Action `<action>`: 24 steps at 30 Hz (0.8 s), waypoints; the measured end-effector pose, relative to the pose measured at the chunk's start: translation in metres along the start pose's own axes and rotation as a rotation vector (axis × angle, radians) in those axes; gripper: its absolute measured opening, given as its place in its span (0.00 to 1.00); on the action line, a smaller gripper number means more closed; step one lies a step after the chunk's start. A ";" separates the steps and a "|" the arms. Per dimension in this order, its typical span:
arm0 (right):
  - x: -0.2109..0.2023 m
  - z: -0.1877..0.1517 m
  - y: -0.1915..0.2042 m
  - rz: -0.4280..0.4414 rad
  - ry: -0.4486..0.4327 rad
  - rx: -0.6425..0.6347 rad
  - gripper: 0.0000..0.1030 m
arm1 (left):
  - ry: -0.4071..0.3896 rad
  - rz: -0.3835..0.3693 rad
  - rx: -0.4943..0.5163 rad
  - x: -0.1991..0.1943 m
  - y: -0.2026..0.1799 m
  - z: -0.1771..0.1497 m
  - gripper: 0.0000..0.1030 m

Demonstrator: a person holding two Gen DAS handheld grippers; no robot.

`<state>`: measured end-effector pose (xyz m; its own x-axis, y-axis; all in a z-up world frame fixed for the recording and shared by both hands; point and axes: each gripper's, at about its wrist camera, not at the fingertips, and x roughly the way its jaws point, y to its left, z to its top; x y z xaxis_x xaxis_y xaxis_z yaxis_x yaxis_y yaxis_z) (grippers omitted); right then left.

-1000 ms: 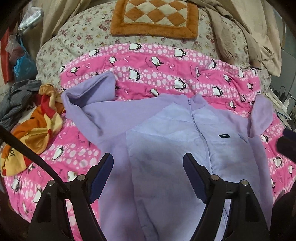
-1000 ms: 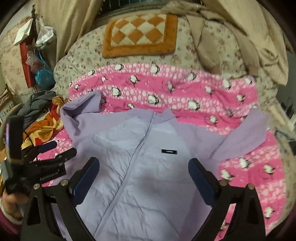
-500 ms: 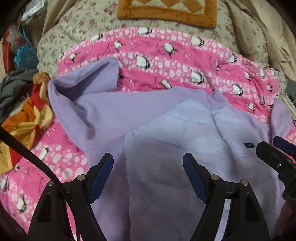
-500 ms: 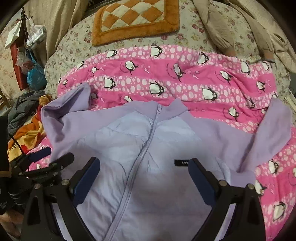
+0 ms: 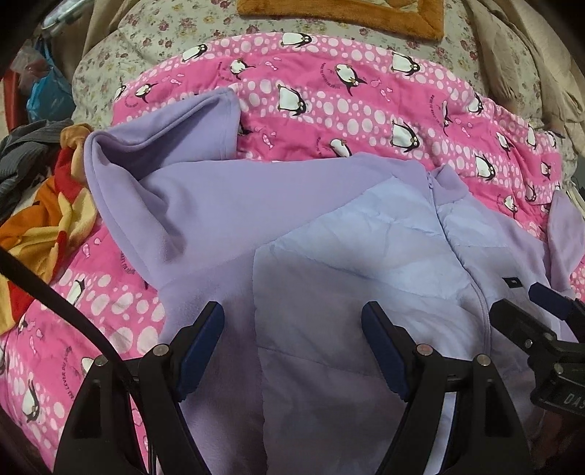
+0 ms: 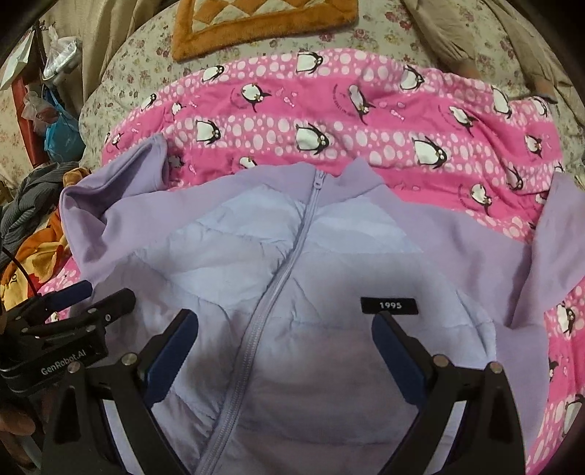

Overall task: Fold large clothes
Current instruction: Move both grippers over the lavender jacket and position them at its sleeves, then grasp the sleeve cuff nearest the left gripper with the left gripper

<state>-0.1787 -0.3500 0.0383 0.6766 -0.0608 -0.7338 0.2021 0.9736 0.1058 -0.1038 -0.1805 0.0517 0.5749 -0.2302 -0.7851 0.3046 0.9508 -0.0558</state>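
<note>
A lilac zip-up jacket (image 5: 329,255) (image 6: 310,255) lies front up on a pink penguin blanket (image 5: 347,102) (image 6: 329,120), collar away from me. Its zip (image 6: 289,263) is closed and a black "1995" label (image 6: 388,305) sits on the chest. Its left sleeve (image 5: 153,160) is bent with the cuff pointing up; the right sleeve (image 6: 555,237) bends at the right edge. My left gripper (image 5: 292,347) is open and empty above the jacket's left chest. My right gripper (image 6: 285,350) is open and empty above the chest by the zip.
An orange and yellow cloth (image 5: 40,219) and grey striped clothes (image 5: 25,153) lie left of the blanket. A floral quilt (image 6: 139,73) and an orange checked mat (image 6: 263,25) lie beyond it. Beige clothes (image 5: 519,54) lie at the back right.
Both grippers have moved forward and lower over the jacket, which now fills more of each view. Both stay open. The jacket has not moved.
</note>
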 end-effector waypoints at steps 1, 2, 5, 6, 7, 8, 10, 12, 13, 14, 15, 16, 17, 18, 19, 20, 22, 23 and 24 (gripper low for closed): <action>0.001 0.000 0.000 0.002 0.001 0.000 0.96 | 0.001 0.001 -0.003 0.000 0.000 0.001 0.49; 0.001 0.000 -0.001 0.004 0.001 0.004 0.96 | 0.001 0.004 -0.006 0.001 0.001 0.001 0.49; 0.001 -0.001 -0.003 0.010 -0.001 0.013 0.96 | 0.002 0.004 -0.010 0.001 0.003 0.001 0.49; 0.001 -0.001 -0.003 0.011 0.000 0.014 0.96 | 0.003 0.004 -0.010 0.001 0.003 0.002 0.49; 0.001 -0.002 -0.003 0.010 0.000 0.014 0.96 | 0.003 0.005 -0.009 0.001 0.003 0.001 0.49; 0.002 -0.002 -0.003 0.008 0.002 0.013 0.96 | 0.004 0.006 -0.007 0.001 0.003 0.001 0.49; 0.004 -0.003 -0.002 0.005 0.007 0.008 0.96 | 0.003 0.008 -0.008 0.001 0.003 0.001 0.49; 0.005 -0.004 -0.002 0.002 0.012 0.008 0.96 | 0.005 0.009 -0.010 0.002 0.003 0.001 0.49; 0.005 -0.004 -0.002 0.001 0.015 0.009 0.96 | 0.005 0.010 -0.010 0.002 0.003 0.000 0.49; 0.006 -0.005 -0.002 0.000 0.017 0.010 0.96 | 0.005 0.011 -0.010 0.002 0.003 0.000 0.49; 0.006 -0.005 -0.002 -0.001 0.018 0.011 0.96 | 0.004 0.012 -0.008 0.002 0.003 0.000 0.49; 0.007 -0.005 -0.002 -0.001 0.020 0.010 0.96 | 0.003 0.014 -0.005 0.002 0.003 0.000 0.49; 0.007 -0.006 -0.002 -0.002 0.021 0.011 0.96 | 0.002 0.016 -0.003 0.002 0.002 0.000 0.49; 0.008 -0.006 -0.002 -0.002 0.022 0.011 0.96 | 0.000 0.018 0.000 0.002 0.002 -0.001 0.49; 0.008 -0.006 -0.002 -0.001 0.022 0.009 0.96 | -0.001 0.020 0.003 0.002 0.002 -0.001 0.49; 0.008 -0.006 -0.001 -0.002 0.023 0.007 0.96 | -0.002 0.019 0.005 0.002 0.002 -0.001 0.49; 0.008 -0.006 -0.001 -0.002 0.024 0.004 0.96 | -0.002 0.019 0.004 0.002 0.003 -0.002 0.49; 0.008 -0.006 -0.001 -0.002 0.025 0.003 0.96 | -0.001 0.019 0.003 0.002 0.002 -0.001 0.49; 0.008 -0.006 -0.001 -0.002 0.025 0.002 0.96 | -0.001 0.018 0.003 0.002 0.002 -0.001 0.49</action>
<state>-0.1777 -0.3497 0.0280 0.6586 -0.0571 -0.7503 0.2051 0.9730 0.1060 -0.1026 -0.1786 0.0489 0.5815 -0.2129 -0.7852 0.2962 0.9543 -0.0394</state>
